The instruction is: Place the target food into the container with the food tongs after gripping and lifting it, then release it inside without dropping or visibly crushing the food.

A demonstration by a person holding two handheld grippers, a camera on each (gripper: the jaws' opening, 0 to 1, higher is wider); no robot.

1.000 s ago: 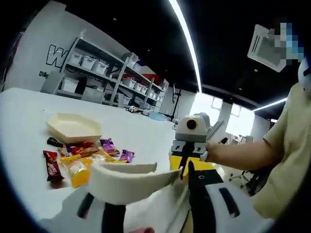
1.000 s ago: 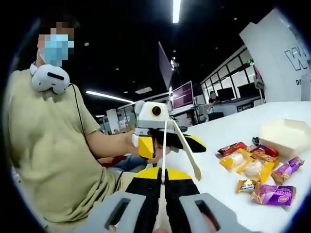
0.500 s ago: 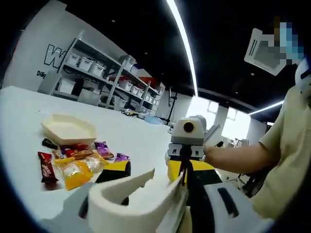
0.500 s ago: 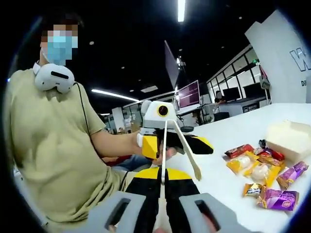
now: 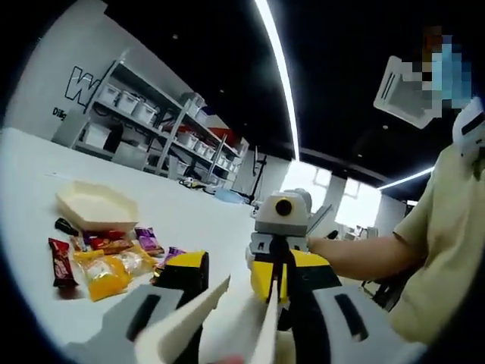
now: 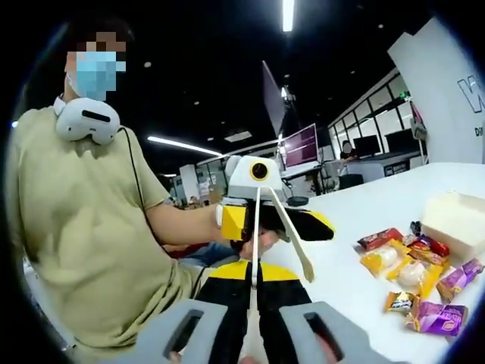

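Note:
Cream food tongs [image 5: 198, 322] stretch between my two grippers, which face each other above the white table. Their joined end lies close to my left gripper [image 5: 244, 267], whose jaws stand wide apart on either side of it. One arm runs into my right gripper [image 6: 256, 267], shut on it; the other arm of the tongs [image 6: 297, 243] hangs free. In the left gripper view the right gripper [image 5: 279, 274] shows ahead; in the right gripper view the left gripper [image 6: 271, 225] does. Wrapped snacks [image 5: 106, 262] [image 6: 409, 265] lie beside a cream hexagonal container [image 5: 95, 206] [image 6: 458, 220].
A person in a beige shirt [image 6: 83, 227] holds both grippers at the table's edge. The white table [image 5: 197, 220] stretches past the snacks. Shelving with bins [image 5: 151, 121] stands against the far wall.
In the left gripper view the tongs have rolled from lying broadside across the jaws to an edge-on V. The right gripper has kept its hold.

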